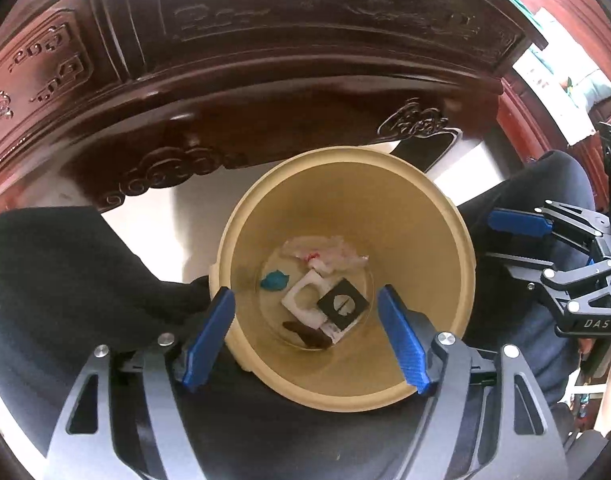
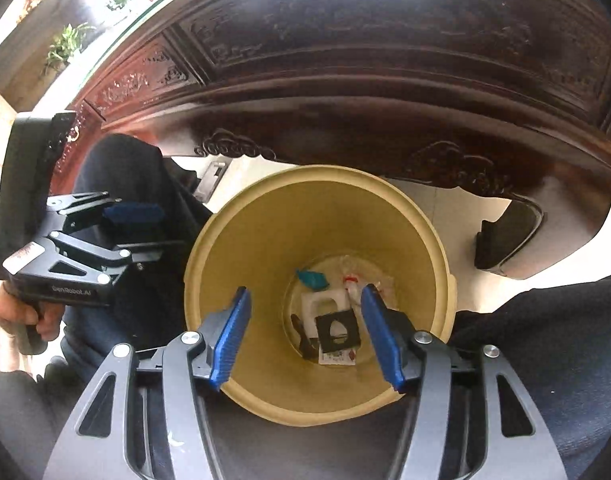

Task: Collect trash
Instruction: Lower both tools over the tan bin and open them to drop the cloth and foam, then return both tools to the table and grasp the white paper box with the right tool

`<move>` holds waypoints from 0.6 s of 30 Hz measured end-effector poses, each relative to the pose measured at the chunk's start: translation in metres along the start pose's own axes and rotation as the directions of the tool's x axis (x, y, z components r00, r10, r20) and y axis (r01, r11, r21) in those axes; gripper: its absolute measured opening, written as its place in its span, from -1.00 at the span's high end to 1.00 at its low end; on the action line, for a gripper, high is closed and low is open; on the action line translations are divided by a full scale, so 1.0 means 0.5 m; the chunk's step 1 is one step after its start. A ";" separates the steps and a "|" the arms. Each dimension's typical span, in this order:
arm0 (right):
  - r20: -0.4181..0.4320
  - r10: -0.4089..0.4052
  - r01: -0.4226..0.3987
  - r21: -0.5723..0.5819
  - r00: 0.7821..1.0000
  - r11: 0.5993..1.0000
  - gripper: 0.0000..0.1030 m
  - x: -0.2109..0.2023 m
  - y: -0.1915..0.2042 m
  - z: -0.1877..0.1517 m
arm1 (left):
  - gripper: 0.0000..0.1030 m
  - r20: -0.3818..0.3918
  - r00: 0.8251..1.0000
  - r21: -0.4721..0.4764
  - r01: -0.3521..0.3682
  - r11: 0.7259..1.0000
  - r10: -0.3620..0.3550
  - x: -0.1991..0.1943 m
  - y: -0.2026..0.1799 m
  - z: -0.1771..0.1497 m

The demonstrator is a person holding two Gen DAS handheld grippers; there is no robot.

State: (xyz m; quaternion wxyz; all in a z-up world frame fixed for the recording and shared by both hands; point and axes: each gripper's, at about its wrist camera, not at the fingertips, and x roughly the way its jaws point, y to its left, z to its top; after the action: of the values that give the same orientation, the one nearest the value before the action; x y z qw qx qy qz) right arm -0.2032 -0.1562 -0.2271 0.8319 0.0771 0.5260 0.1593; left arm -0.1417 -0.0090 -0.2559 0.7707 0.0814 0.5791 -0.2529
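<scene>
Blue-padded left tongs (image 1: pixel 305 336) and right tongs (image 2: pixel 303 334) are held spread and empty over the round beige plastic bin (image 2: pixel 241 240). Lodged on its bottom: black square card (image 1: pixel 342 305), white plastic frame (image 1: pixel 303 300), teal scrap (image 1: pixel 274 281), crumpled clear wrapper (image 1: pixel 325 252). All are judged light; edges are recommended for gripping. Beyond is seen a carved dark wooden table (image 1: pixel 265 60).

Round plastic bin (image 1: pixel 421 216): pale yellow-beige throughout. Contents: teal scrap (image 1: pixel 274 281); white frame-shaped piece (image 1: pixel 303 300); black square card (image 1: pixel 342 304); dark brown strip (image 1: pixel 305 334). Carved wooden cabinet (image 1: pixel 265 60): deep red-brown, scroll motifs. Gripper pads (image 1: pixel 209 336): blue, ribbed.
</scene>
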 end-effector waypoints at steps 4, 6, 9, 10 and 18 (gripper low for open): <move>0.053 0.015 -0.015 -0.016 0.998 1.000 -0.39 -0.023 0.005 0.013 | -0.43 0.025 1.000 0.008 -0.002 1.000 0.002 -0.016 -0.004 0.014; 0.085 0.031 -0.029 -0.026 0.996 0.999 -0.48 -0.041 0.010 0.026 | -0.43 0.069 0.998 0.013 -0.012 1.000 0.011 -0.043 -0.008 0.031; 0.176 0.062 -0.053 -0.053 0.982 0.997 -0.49 -0.084 0.024 0.060 | -0.50 0.161 0.987 0.025 -0.030 0.999 0.025 -0.098 -0.010 0.069; 0.219 0.070 -0.057 -0.065 0.973 0.996 -0.49 -0.104 0.029 0.074 | -0.51 0.193 0.981 0.029 -0.042 0.999 0.036 -0.118 -0.011 0.082; 0.535 0.070 0.023 -0.167 0.842 0.986 -0.76 -0.250 0.065 0.175 | -0.86 0.436 0.896 0.033 -0.113 0.993 0.088 -0.268 -0.019 0.189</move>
State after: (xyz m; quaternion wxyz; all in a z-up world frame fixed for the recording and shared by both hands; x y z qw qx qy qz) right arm -0.1799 -0.1654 -0.0732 0.9475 0.0554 0.2549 0.1848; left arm -0.0928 -0.0173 -0.0989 0.8895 0.0751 0.3807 -0.2412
